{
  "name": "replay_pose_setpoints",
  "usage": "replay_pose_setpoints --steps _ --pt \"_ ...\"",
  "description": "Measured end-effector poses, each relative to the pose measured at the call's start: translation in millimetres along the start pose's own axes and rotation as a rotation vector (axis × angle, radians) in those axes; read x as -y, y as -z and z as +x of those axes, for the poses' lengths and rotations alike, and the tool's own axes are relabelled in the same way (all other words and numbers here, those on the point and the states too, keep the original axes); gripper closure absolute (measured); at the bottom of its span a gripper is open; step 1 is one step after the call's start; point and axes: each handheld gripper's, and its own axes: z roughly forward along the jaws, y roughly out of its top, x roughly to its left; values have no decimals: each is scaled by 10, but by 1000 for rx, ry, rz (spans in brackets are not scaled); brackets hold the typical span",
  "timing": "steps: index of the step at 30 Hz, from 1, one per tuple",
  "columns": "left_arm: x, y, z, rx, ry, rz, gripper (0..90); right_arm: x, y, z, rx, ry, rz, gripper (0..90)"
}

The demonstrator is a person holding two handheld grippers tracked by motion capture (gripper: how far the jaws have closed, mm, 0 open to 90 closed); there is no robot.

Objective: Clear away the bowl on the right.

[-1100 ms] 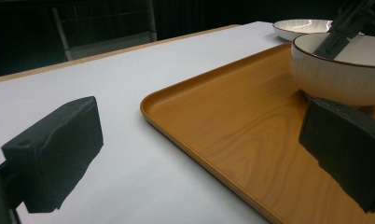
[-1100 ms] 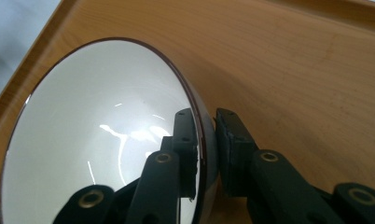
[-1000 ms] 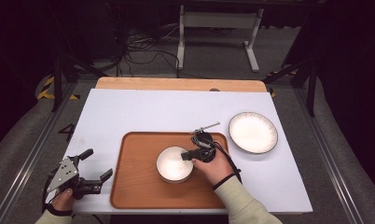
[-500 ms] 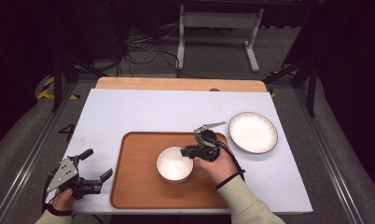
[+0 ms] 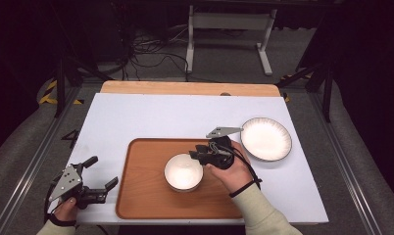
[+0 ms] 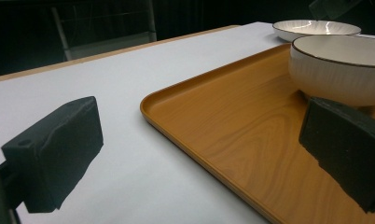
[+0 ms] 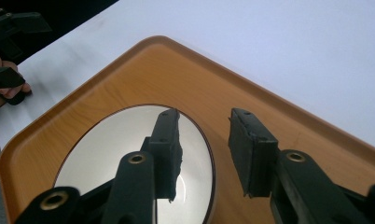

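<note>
Lifted slightly off the white bowl (image 5: 184, 171), the right gripper (image 7: 204, 149) is being held above its rim at 3 o'clock, jaws just opened, gripping nothing; bowl is being carried mid-tray (image 5: 141, 196). Left gripper (image 5: 101, 172) is being kept open, empty.

The white bowl (image 5: 184, 172) with a thin dark rim sat upright and empty on the brown wooden tray (image 5: 146, 196), near the tray's middle, on the white table.
</note>
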Motion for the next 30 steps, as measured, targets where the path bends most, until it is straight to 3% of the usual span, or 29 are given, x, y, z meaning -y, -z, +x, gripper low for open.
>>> replay_pose_setpoints --steps 7,9,15,23,30 --pt "-1 1 1 1 -1 3 3 1 56 17 -12 81 -47 593" --pt "-1 0 1 0 -1 2 3 6 81 19 -12 125 -78 567" --pt "-1 2 1 1 -1 3 3 32 135 -4 -16 170 -147 527" --pt "-1 1 2 1 -1 3 3 96 195 -91 -32 208 -212 480" --pt "-2 0 5 0 -3 3 3 163 258 -183 -46 202 -236 460"
